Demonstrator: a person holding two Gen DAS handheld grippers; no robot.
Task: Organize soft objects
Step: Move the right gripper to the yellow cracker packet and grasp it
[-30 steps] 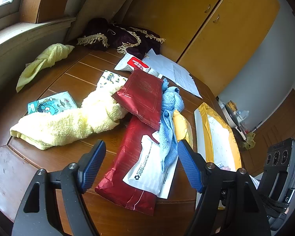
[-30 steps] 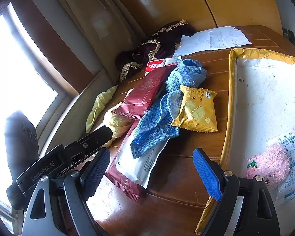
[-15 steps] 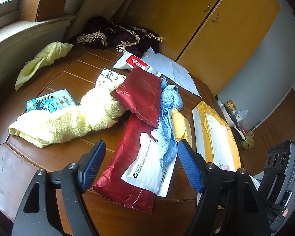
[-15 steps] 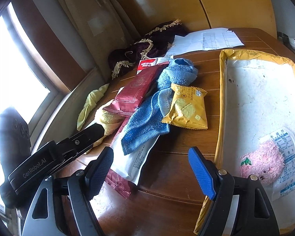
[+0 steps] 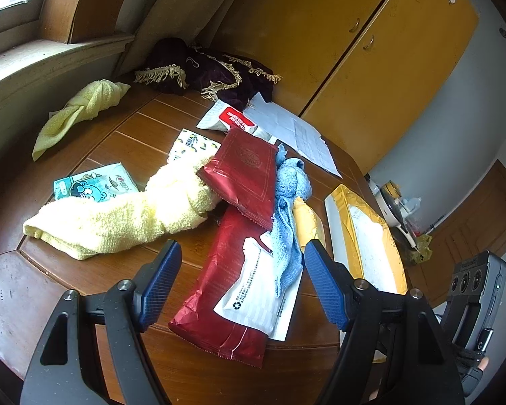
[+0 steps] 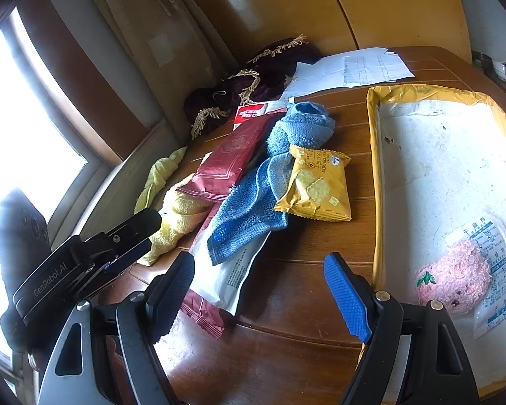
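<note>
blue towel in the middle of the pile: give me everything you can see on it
The blue towel is looped terry cloth, crumpled into a long strip, not folded. Its far end is bunched into a lump; its near end fans out flat with a hemmed edge. It lies on the wooden table, draped over a white pouch. A yellow cracker packet rests on one side; a dark red packet borders the other. Neither gripper touches it.

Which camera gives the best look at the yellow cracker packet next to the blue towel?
The right wrist view: the yellow cracker packet lies face-up and fully visible there, with its printing and cracker picture, one edge over the blue towel. In the left wrist view only a yellow sliver shows, mostly hidden behind the towel.
</note>
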